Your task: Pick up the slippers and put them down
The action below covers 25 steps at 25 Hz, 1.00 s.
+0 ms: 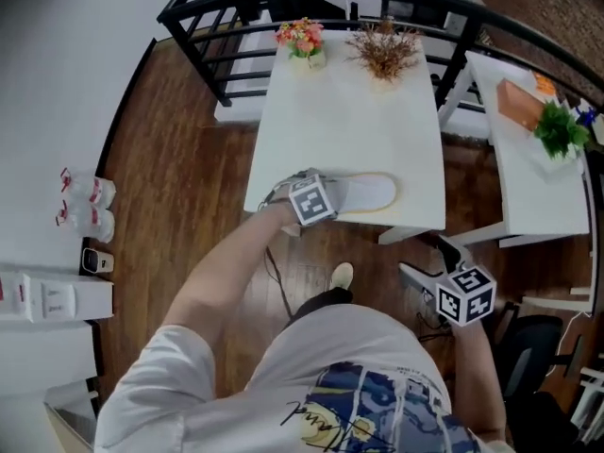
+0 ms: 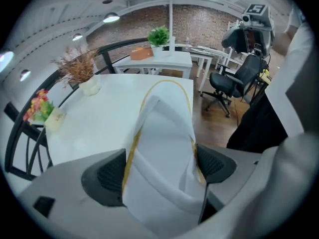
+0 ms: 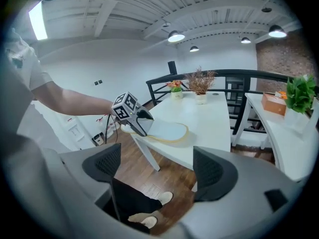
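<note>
Noted white slipper (image 2: 162, 148) lying on counter (image 1: 349, 111) near front edge. Gripped at near end by left claw (image 2: 159, 171), jaws closed on it, sides buckled inward. Saw right claw (image 3: 157, 171) wide open, empty, low beside counter. Judged: grasp made, lift not yet done. Next: raise gently, keeping squeeze; expect soft sole to droop.

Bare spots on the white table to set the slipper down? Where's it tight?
The white table is bare across the middle, between the slipper and the flower pot and dried plant on the far edge, through to the right edge. Crowded: the near edge, where the left gripper clamps the slipper, and the far edge.
</note>
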Motion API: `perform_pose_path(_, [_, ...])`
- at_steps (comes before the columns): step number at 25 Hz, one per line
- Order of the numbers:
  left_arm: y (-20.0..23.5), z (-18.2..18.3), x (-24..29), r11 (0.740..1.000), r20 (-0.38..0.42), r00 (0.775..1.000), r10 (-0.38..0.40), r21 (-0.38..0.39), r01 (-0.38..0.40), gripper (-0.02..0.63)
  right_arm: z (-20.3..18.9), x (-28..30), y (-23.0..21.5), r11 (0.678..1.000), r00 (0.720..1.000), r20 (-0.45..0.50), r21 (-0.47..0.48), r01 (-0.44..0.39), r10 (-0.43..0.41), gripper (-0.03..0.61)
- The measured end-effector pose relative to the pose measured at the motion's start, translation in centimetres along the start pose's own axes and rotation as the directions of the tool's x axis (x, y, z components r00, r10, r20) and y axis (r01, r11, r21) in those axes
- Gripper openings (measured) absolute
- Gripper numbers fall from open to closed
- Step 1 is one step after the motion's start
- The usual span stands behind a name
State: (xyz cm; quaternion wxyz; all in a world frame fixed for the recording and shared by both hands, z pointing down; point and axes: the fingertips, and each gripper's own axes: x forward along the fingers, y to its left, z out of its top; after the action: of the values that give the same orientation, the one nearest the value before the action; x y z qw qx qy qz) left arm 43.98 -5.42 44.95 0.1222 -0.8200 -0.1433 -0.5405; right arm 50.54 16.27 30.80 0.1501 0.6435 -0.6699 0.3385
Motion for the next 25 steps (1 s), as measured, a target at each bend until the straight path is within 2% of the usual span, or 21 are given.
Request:
perform_pose_path(3, [-1.8,-2.5,-3.5,0.993,0.017,0.996,0.083,-0.092,-0.081,0.439,-1.3,-1.7,2.1,0.999,0.999,0.01,-0.039,-0.031,0.031,0.472])
perform_pose_path(6, [-4.3,-5.8,-6.4,0.973,0.013,0.989,0.15,-0.182,-0.145,0.439,-3.5,-3.3,4.2,0.995,0.998,0.011,-0.074,-0.061,0.062,0.472])
perform_pose_path(9, [-7.5,-10.2,-9.0,0.937,-0.003,0.981,0.195,-0.294,-0.187,0.439,-6.0,-3.9,6.7,0.989,0.996,-0.012,-0.111,-0.094,0.093,0.472])
perform_pose_path(11, [-9.9,-13.9,-10.6,0.903,-0.03,0.978,0.207,-0.378,-0.203,0.439,-7.3,-3.5,8.7,0.984,0.991,-0.025,-0.122,-0.132,0.13,0.472])
perform_pose_path(13, [-12.4,-18.2,-12.3,0.859,-0.077,0.972,0.223,-0.456,-0.233,0.439,-8.4,-3.0,10.9,0.975,0.984,-0.043,-0.13,-0.179,0.174,0.472])
perform_pose_path(16, [-14.6,-23.8,-14.9,0.777,-0.124,0.955,0.271,-0.558,-0.293,0.439,-9.2,-1.8,14.0,0.958,0.97,-0.073,-0.154,-0.24,0.231,0.472])
perform_pose_path(21, [-17.3,-32.1,-17.7,0.605,-0.197,0.929,0.315,-0.712,-0.356,0.439,-9.3,0.8,18.4,0.925,0.945,-0.122,-0.2,-0.324,0.305,0.471])
perform_pose_path(25, [-18.7,-37.2,-18.4,0.491,-0.23,0.916,0.329,-0.787,-0.374,0.439,-9.4,3.4,21.1,0.907,0.931,-0.172,-0.226,-0.356,0.323,0.471])
